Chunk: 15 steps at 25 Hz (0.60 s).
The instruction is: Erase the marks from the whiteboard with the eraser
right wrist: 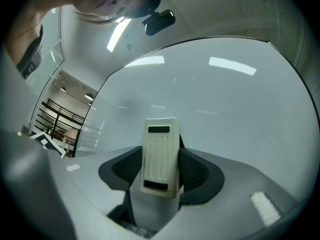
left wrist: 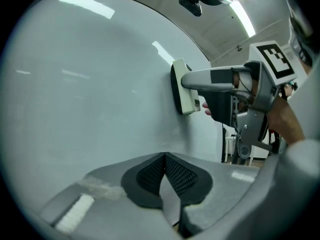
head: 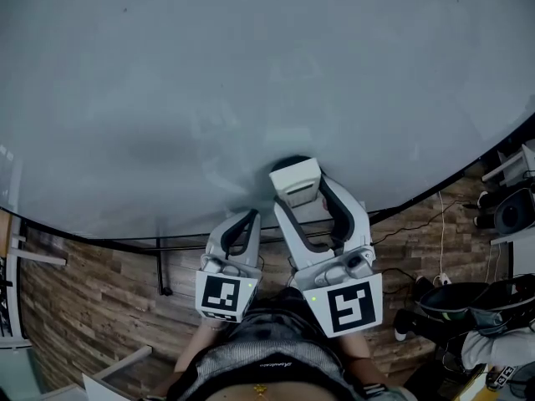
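I find no word or number that I can read. The left cube point(head: 226, 297) on my left tool point(left wrist: 164, 174) and the right cube point(head: 351, 306) on my right tool point(right wrist: 160, 171) bear only black-and-white square patterns, not letters. A thin line of script on my waistband point(head: 272, 364) is too small to read. The eraser point(right wrist: 160, 151) bears only ribs and two dark bars.

This looks like a big work room, maybe a lab or an office. A very wide whiteboard point(head: 251, 73) fills one whole side. The floor point(head: 92, 299) is made of wood planks (brown and grey ones), and thin wires point(head: 440, 232) trail across it. A long strip light point(left wrist: 243, 16) shines on the high white ceiling. Far at the back runs a dark railing point(right wrist: 62, 115), like in a large hall.
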Each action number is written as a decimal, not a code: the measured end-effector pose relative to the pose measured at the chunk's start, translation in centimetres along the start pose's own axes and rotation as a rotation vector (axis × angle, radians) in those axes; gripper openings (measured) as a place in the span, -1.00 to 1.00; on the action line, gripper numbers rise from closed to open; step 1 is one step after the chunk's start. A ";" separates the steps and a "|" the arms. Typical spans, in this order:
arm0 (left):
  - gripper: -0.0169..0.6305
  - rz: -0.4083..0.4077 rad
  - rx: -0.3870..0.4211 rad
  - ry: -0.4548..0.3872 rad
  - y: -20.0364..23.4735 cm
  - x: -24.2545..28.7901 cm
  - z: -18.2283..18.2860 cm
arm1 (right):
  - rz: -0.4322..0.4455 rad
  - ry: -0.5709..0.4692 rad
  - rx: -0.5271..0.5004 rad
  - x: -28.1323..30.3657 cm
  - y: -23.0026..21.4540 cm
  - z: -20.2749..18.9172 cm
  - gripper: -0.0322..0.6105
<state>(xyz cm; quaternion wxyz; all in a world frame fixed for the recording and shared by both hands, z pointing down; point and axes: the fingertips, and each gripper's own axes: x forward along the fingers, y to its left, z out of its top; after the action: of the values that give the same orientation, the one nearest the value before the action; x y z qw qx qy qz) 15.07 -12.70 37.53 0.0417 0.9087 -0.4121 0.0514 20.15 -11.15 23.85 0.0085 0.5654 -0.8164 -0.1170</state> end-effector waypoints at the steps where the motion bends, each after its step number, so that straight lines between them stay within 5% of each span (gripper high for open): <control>1: -0.93 -0.005 0.020 -0.002 -0.5 0.4 0.1 | -0.006 -0.004 0.003 -0.4 -0.7 0.0 -0.15; 15: -0.93 -0.012 0.064 0.005 -3.4 2.5 -0.5 | -0.044 -0.045 0.035 -2.8 -6.5 -0.5 -0.14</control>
<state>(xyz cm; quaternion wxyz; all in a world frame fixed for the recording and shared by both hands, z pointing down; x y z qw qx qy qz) 19.27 -12.26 38.20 0.0140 0.9120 -0.4045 0.0663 27.22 -10.79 23.32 -0.0223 0.5804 -0.8058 -0.1154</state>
